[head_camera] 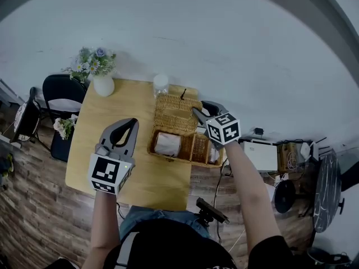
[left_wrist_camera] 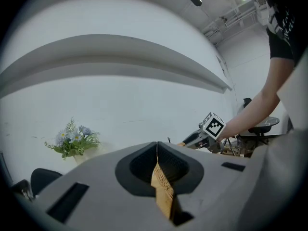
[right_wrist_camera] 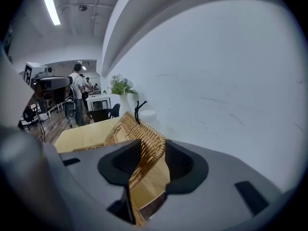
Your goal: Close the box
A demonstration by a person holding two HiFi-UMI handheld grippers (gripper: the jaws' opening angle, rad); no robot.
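head view: the wicker box (head_camera: 201, 149) sits on the wooden counter (head_camera: 90, 128), its lid (head_camera: 175, 114) tilted up and back. the right gripper (head_camera: 196, 114) is at the lid's right edge. the left gripper (head_camera: 131, 123) hovers over the counter left of the box.
left gripper view: its jaws meet at the tips, holding nothing.
right gripper view: its jaws are narrowed onto the lid's woven edge.

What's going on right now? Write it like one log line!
step: close box | right gripper: gripping wicker lid edge | lid: open | left gripper: shut, empty, over table
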